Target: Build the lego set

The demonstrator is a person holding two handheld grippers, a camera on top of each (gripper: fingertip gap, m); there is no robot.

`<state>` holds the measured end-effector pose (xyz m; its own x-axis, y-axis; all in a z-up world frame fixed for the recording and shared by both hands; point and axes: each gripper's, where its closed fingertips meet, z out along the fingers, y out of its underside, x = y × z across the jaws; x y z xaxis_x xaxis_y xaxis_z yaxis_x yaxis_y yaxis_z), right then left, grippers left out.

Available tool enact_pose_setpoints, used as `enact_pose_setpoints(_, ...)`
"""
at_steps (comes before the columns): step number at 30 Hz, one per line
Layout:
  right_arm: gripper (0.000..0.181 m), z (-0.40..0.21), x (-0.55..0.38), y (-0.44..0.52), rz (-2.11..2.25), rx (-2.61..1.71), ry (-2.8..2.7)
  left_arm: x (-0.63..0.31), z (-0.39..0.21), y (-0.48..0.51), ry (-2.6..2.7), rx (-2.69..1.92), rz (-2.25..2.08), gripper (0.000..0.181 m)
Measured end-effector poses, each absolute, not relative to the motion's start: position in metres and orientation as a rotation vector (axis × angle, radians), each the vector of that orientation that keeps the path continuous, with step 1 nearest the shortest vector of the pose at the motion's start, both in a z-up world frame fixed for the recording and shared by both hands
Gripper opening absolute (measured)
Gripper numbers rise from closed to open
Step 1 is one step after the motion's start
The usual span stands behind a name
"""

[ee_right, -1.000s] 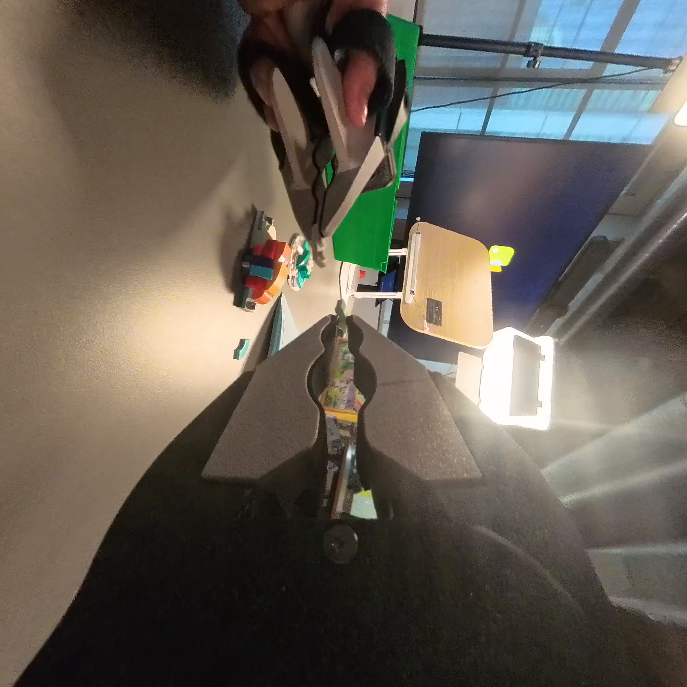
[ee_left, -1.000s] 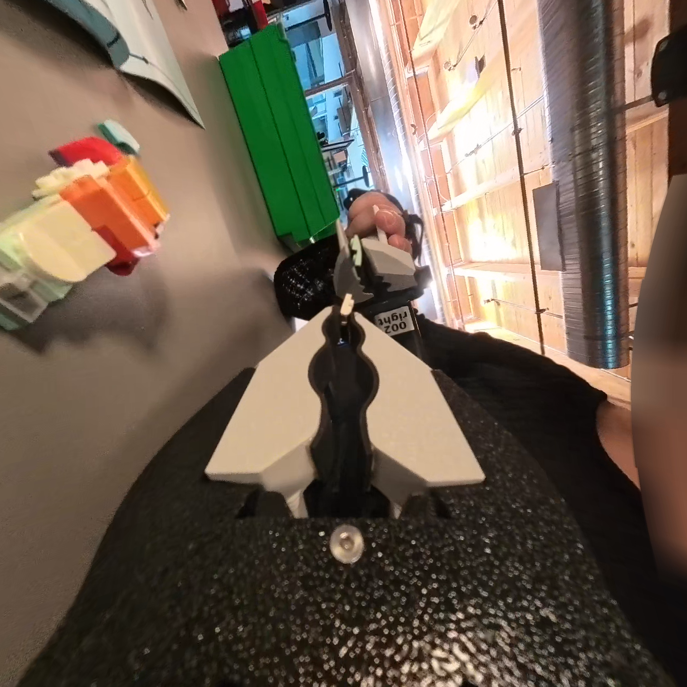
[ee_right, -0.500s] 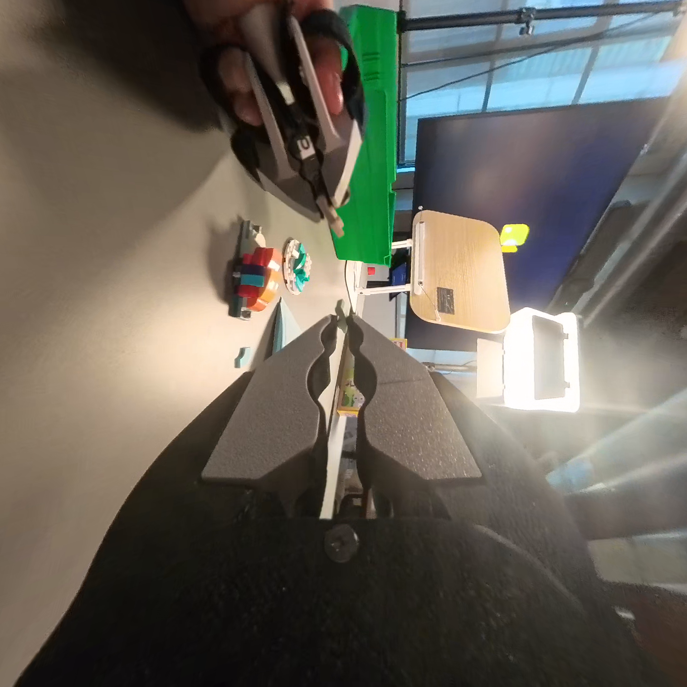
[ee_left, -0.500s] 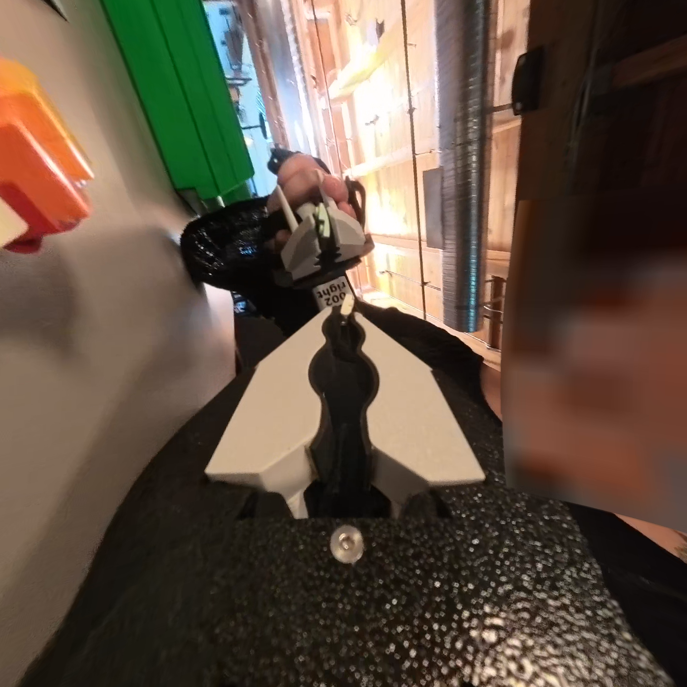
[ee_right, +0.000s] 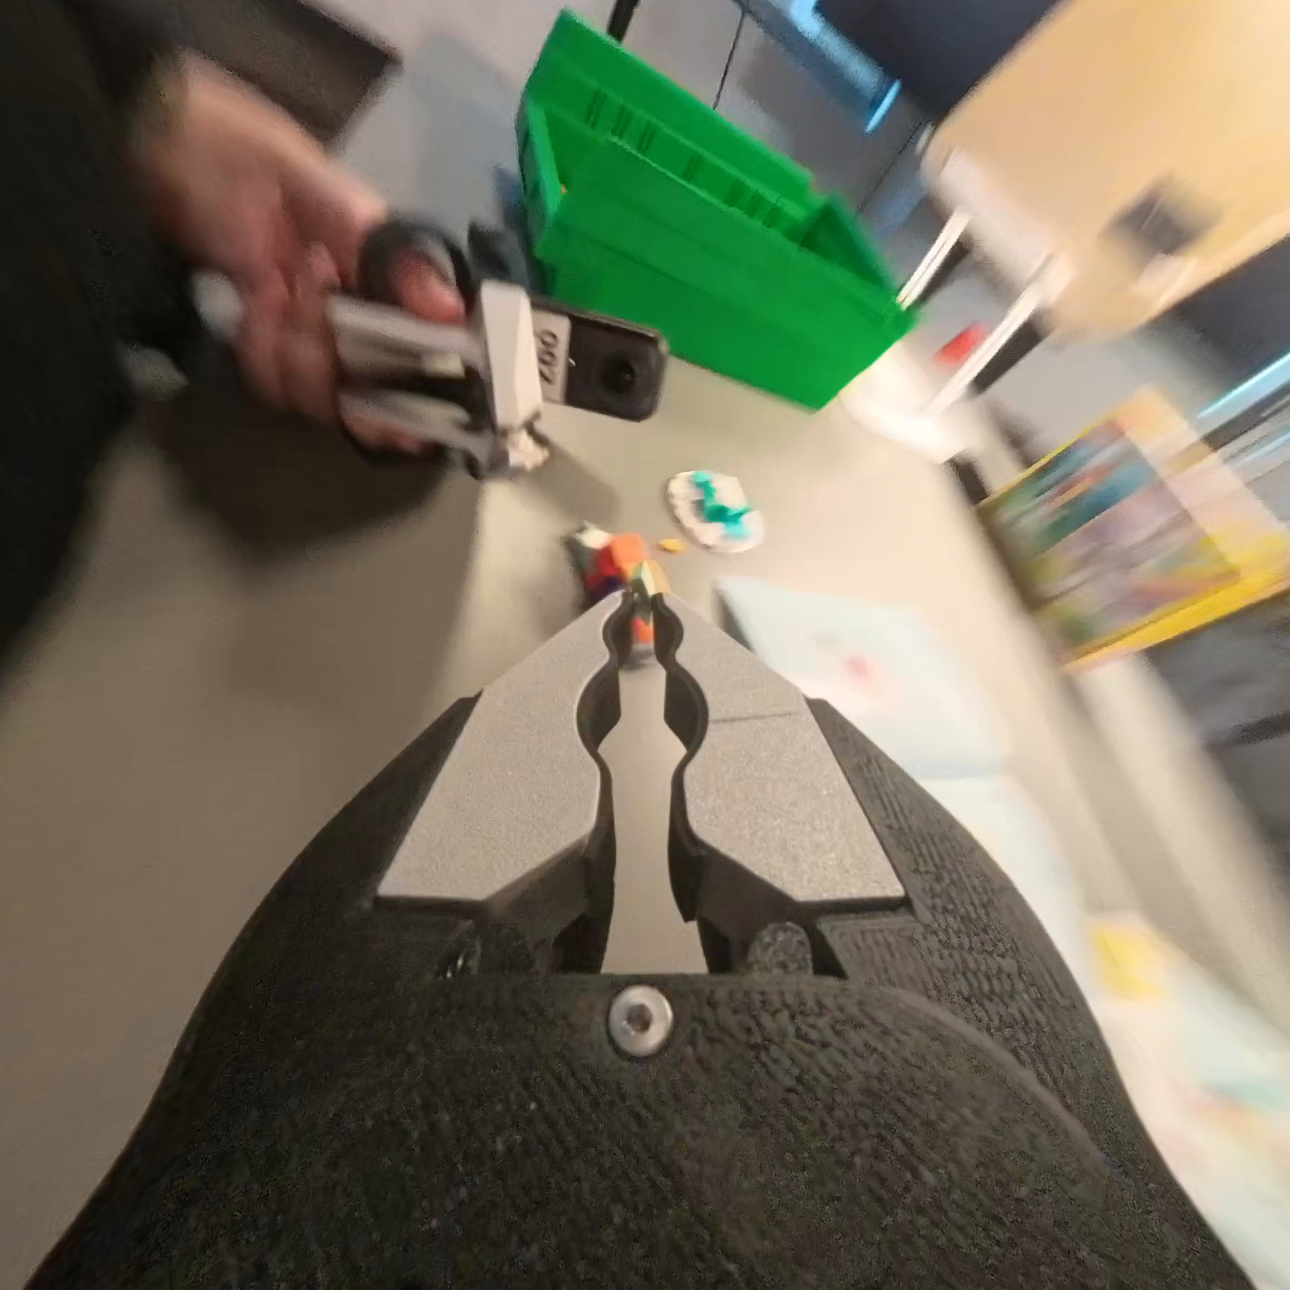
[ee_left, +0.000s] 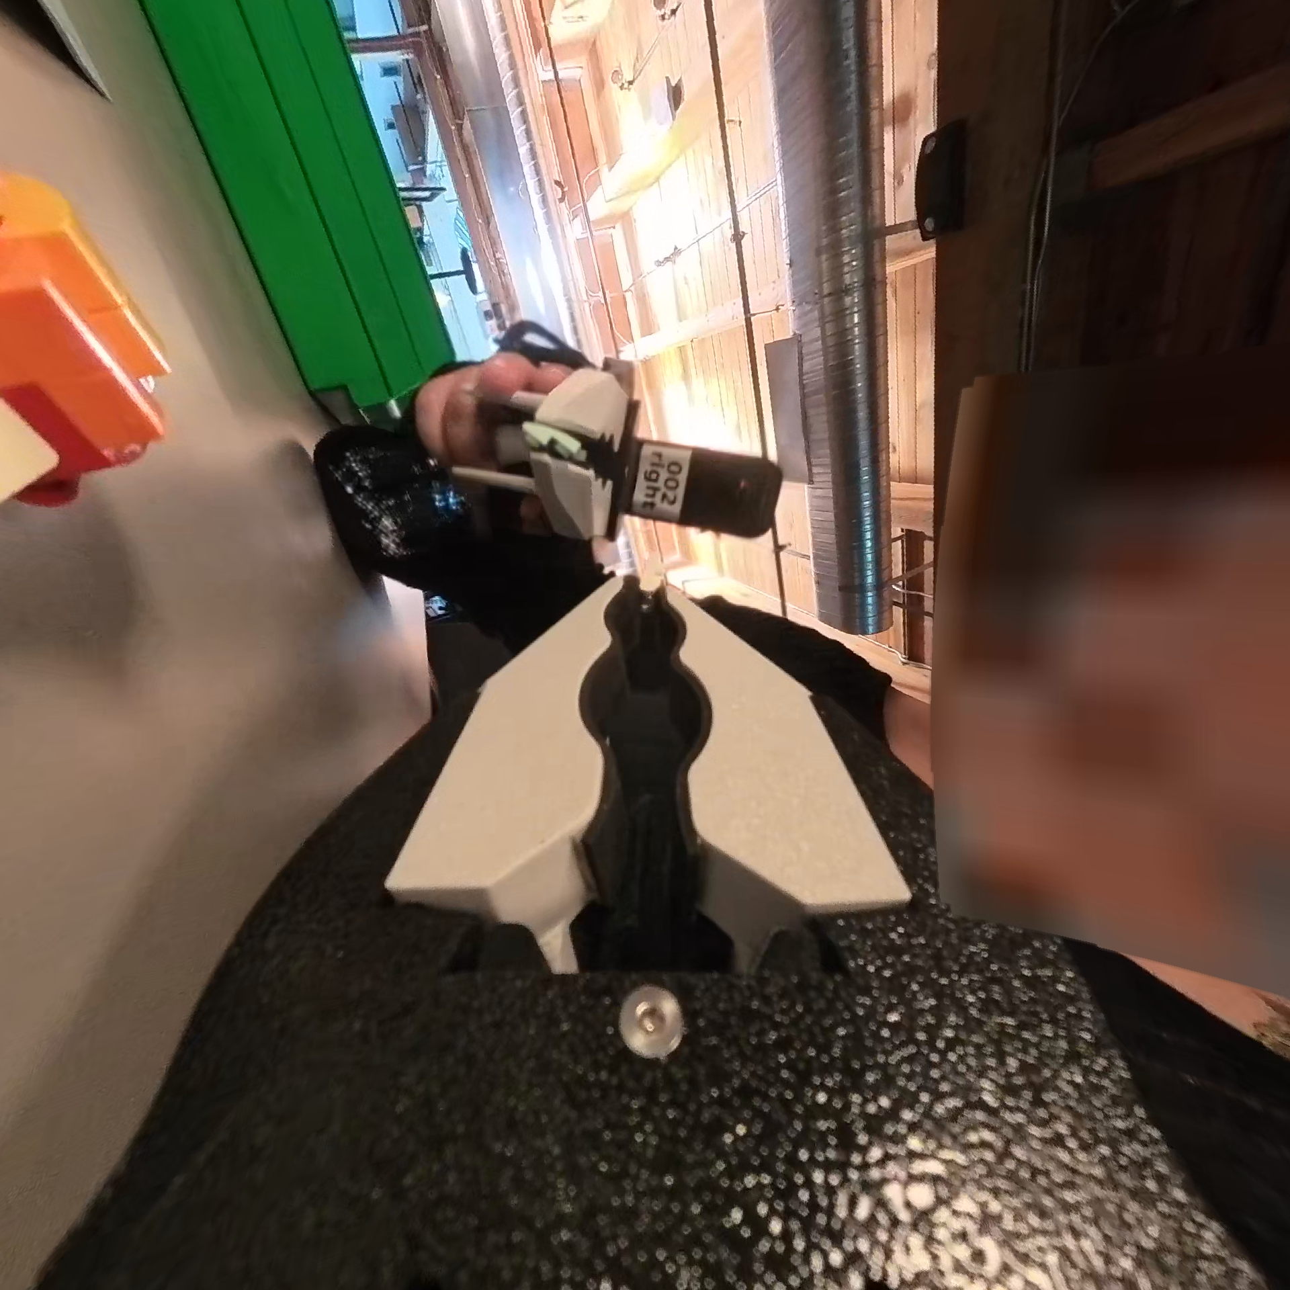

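Observation:
My left gripper (ee_left: 648,593) is shut on a small white piece (ee_left: 650,576) at its tips and is held above the grey table. It also shows in the right wrist view (ee_right: 520,450), in a hand. My right gripper (ee_right: 642,611) is shut on a small pale green piece (ee_right: 648,583). In the left wrist view it (ee_left: 558,447) lies sideways just beyond my left tips, apart from them. The orange and red lego build (ee_right: 614,562) lies on the table (ee_right: 279,698) ahead of the right gripper. It also shows at the left edge of the left wrist view (ee_left: 70,363).
A green bin (ee_right: 698,258) stands at the back of the table. A round white and teal part (ee_right: 712,513) lies beside the build. An open instruction booklet (ee_right: 858,684) and a colourful box (ee_right: 1117,537) are at the right. The views are blurred by motion.
The right gripper has swung round from pointing at my left tips to lying sideways, and its view now looks down on the table. Both still hold their pieces.

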<state>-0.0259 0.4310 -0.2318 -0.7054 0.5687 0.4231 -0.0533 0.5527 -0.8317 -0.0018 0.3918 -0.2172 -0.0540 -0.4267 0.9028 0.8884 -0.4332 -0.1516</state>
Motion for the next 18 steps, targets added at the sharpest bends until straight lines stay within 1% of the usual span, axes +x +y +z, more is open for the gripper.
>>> enact_pose_setpoints(1,0.003,-0.233,-0.025,0.43,1.24,-0.511,-2.132,-0.003,-0.218,0.393,-0.573,-1.213,-1.661,0.002)
enact_pose_setpoints(6,0.004,-0.238,-0.02,0.425,1.618,-0.986,-2.219,-0.006,-0.219,0.397,-0.573,-1.245,-1.581,0.002)
enact_pose_setpoints(10,0.003,-0.241,-0.017,0.42,1.843,-1.278,-2.229,-0.011,-0.218,0.398,-0.589,-1.225,-1.573,0.002)
enact_pose_setpoints(13,0.003,-0.245,-0.017,0.419,1.909,-1.397,-2.218,-0.011,-0.219,0.398,-0.591,-1.226,-1.57,0.002)
enact_pose_setpoints(18,0.004,-0.249,-0.016,0.417,1.946,-1.452,-2.223,-0.012,-0.218,0.397,-0.591,-1.221,-1.567,0.001)
